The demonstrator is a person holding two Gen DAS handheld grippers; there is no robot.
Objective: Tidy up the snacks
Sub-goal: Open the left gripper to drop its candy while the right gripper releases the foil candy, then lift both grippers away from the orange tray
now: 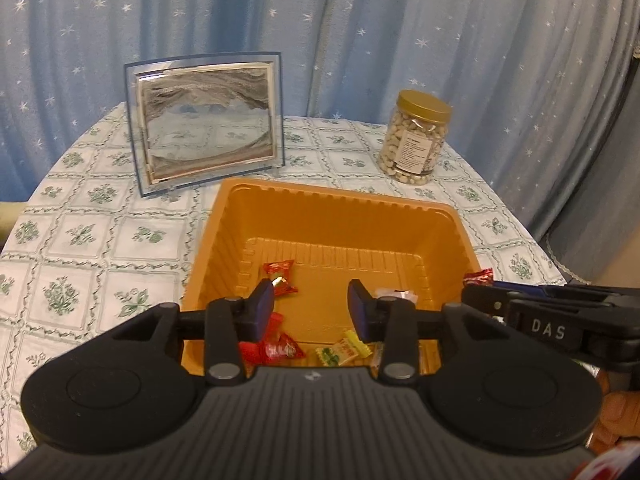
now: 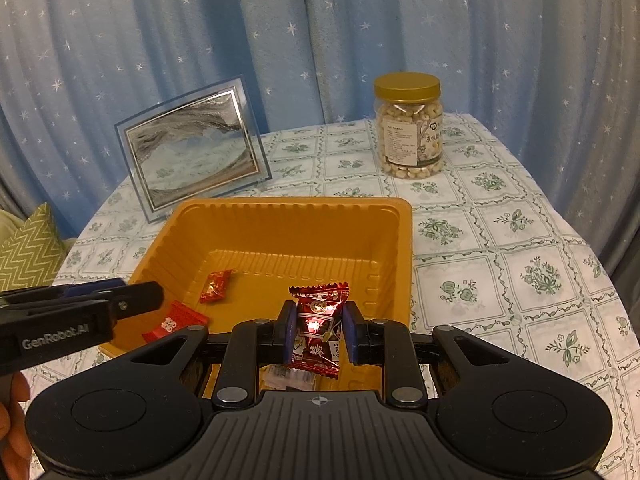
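An orange plastic tray [image 1: 332,208] [image 2: 280,216] sits on the table and holds several wrapped candies, among them red ones [image 1: 280,276] [image 2: 216,284] and a yellow one [image 1: 340,350]. My left gripper [image 1: 311,308] is open and empty, hovering over the near part of the tray. My right gripper [image 2: 318,330] is shut on a dark red candy wrapper [image 2: 318,320] and holds it above the tray's near right side. That wrapper's tip also shows in the left wrist view [image 1: 478,278], with the right gripper [image 1: 476,298] at the tray's right rim.
A nut jar with a gold lid [image 1: 416,138] [image 2: 410,126] stands at the back right. A glass sand-picture frame [image 1: 204,124] [image 2: 192,144] stands behind the tray. The table has a floral cloth [image 2: 500,264]; a blue starred curtain hangs behind. A green cushion [image 2: 28,248] lies left.
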